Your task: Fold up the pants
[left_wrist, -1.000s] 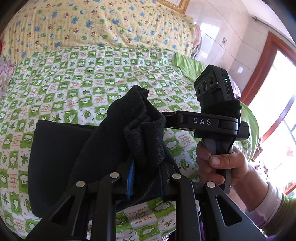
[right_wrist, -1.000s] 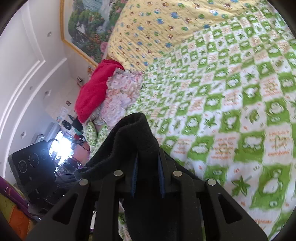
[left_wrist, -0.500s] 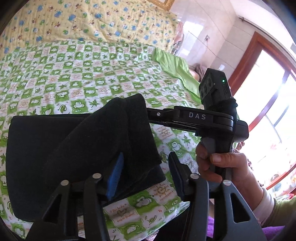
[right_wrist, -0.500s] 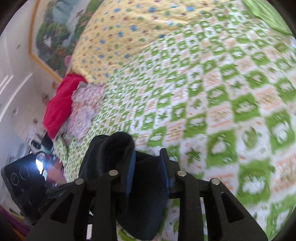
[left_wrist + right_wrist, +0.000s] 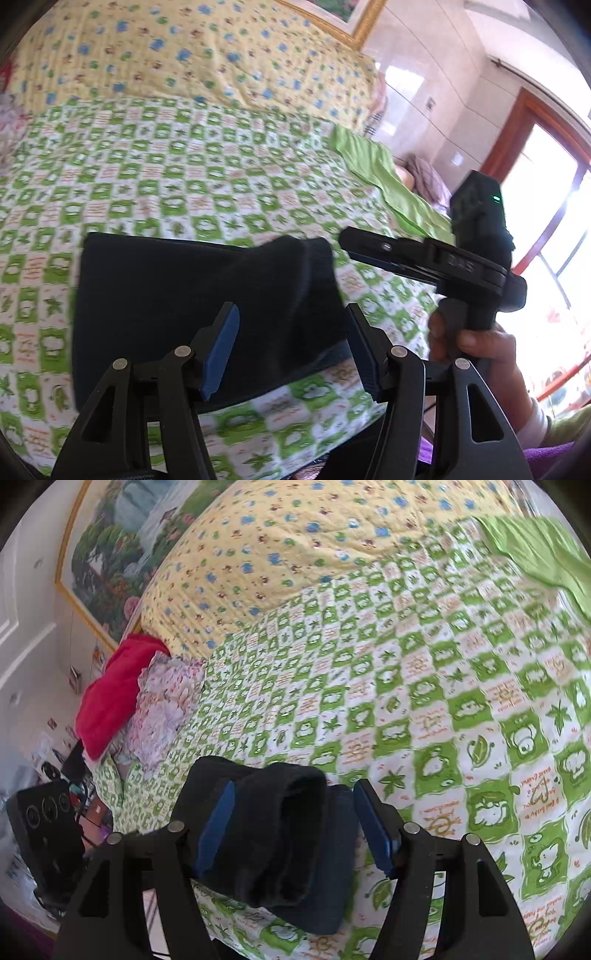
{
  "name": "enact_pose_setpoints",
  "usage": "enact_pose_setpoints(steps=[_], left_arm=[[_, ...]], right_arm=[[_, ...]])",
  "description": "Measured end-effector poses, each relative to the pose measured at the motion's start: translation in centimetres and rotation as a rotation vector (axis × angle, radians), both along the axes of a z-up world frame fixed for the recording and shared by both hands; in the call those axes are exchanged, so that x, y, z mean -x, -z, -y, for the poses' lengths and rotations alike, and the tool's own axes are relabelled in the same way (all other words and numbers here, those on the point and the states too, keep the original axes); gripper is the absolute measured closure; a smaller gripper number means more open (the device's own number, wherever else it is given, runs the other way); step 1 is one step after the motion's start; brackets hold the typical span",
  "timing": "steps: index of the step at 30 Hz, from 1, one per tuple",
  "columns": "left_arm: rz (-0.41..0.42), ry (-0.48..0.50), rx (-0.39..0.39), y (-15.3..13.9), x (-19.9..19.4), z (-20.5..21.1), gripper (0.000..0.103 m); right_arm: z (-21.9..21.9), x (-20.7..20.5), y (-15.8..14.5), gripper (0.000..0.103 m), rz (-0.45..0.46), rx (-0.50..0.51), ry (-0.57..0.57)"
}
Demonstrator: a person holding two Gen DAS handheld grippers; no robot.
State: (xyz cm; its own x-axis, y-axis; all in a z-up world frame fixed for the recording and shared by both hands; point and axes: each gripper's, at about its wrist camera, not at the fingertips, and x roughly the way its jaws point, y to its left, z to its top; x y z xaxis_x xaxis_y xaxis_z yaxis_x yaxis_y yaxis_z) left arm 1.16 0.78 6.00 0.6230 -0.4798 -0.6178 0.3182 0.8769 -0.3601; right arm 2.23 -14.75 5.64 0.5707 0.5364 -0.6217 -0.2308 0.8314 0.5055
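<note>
While the folded pants lie on the bedspread, both grippers' jaws are opening, gripping nothing

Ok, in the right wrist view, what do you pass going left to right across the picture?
Black device → red cloth → floral cloth → black pants between the right gripper's opening, untouching jaws → checked green bedspread → plain green cloth.
</note>
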Motion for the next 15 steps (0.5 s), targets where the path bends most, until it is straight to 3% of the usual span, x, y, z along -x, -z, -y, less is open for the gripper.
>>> enact_pose_setpoints(steps=[5,15], left_arm=[[-0.004,-0.056,0.015,-0.1,0.0,-2.4,0.043],[-0.007,-0.160,0.025,0.2,0.1,-6.0,0.043]], right_arm=[[-1.9,0.5,-0.5,0.027,0.023,0.036,-0.032],[-3.7,1.0,-0.6,0.027,0.012,0.064,-0.042]])
